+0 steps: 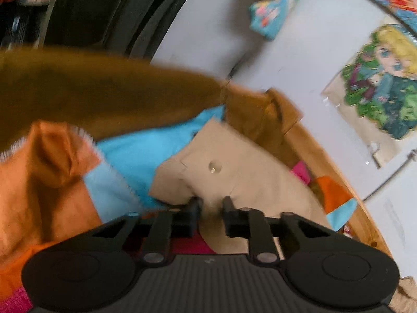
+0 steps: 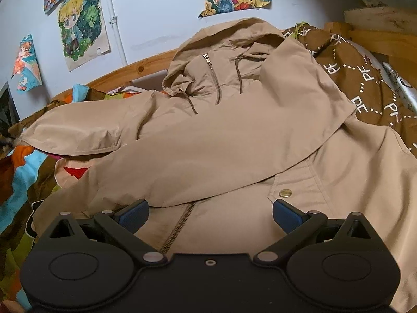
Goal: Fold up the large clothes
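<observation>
- The beige hooded jacket [image 2: 208,140] lies spread on a patterned bedspread [image 2: 23,172], hood toward the wall.
- The right gripper [image 2: 210,215] hovers over the jacket's lower front, fingers wide and empty.
- The left gripper [image 1: 211,208] has narrow fingers pinching a beige fold of the jacket [image 1: 234,172].

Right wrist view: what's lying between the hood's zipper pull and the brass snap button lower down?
A beige sleeve of the jacket, folded across the chest, covers the stretch between zipper pull and snap button. This shows in the right wrist view.
</observation>
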### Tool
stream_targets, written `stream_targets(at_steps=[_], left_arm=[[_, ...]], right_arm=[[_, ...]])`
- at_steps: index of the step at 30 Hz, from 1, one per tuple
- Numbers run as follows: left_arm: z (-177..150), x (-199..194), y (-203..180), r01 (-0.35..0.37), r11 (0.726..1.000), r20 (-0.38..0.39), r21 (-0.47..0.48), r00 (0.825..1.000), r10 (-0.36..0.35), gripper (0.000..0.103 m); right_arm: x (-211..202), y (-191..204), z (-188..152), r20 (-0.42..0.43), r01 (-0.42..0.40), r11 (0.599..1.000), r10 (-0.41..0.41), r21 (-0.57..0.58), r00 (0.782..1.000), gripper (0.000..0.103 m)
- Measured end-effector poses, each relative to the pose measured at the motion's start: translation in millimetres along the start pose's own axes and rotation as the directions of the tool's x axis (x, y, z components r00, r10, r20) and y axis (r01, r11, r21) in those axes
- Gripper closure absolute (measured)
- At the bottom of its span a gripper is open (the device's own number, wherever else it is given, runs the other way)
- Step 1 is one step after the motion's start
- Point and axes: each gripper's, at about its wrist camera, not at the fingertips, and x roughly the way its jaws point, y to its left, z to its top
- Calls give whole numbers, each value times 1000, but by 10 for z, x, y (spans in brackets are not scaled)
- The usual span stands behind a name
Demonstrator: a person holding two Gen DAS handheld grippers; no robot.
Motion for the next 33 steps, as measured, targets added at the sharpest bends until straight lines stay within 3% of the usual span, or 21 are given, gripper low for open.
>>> stream_targets(at_steps=[5, 9, 11, 14, 17, 18, 20, 22, 24, 26, 28, 30, 33], left_arm=[[31, -358, -475, 83, 971, 127, 225, 985, -114, 102], [-13, -674, -988, 192, 907, 150, 375, 953, -264, 103], [-84, -866, -1281, 264, 852, 139, 453, 922, -360, 103], [-282, -1182, -1764, 376, 730, 85, 571, 857, -508, 103], [-600, -1453, -2225, 493, 576, -24, 652, 773, -635, 103], [-755, -1547, -2380, 532, 513, -75, 674, 740, -669, 103], [-1069, -1699, -2592, 593, 405, -166, 697, 682, -712, 103], [-1446, -1790, -2818, 660, 283, -278, 696, 611, -742, 103], [-1864, -1836, -2953, 717, 187, -386, 671, 553, -739, 103], [-2286, -1815, -3045, 764, 111, -485, 635, 507, -712, 103], [-2671, -1745, -3087, 801, 55, -567, 596, 468, -678, 103], [-3049, -1636, -3050, 843, 22, -648, 538, 431, -628, 103], [-3558, -1414, -2931, 898, 10, -776, 439, 385, -500, 102]], right_arm=[[-87, 32, 57, 35, -25, 1000, 25, -3, 999, 2], [-172, 38, 107, 69, -34, 999, 34, -3, 997, 2], [-210, 31, 127, 88, -30, 1000, 30, -3, 996, 2], [-290, -10, 156, 129, -2, 1000, 2, 1, 992, 2], [-379, -83, 193, 186, 57, 998, -57, 3, 981, 2], [-398, -115, 209, 202, 84, 996, -84, 8, 976, 2], [-426, -201, 247, 229, 139, 990, -141, 28, 963, 2], [-443, -294, 260, 246, 188, 981, -195, 52, 949, 2], [-452, -408, 258, 257, 231, 970, -242, 72, 935, 2], [-468, -522, 234, 266, 270, 959, -284, 88, 921, 2], [-475, -647, 201, 269, 311, 945, -327, 101, 906, 2], [-470, -773, 171, 261, 351, 929, -370, 117, 892, 2], [-433, -915, 145, 244, 378, 913, -405, 152, 881, 2]])
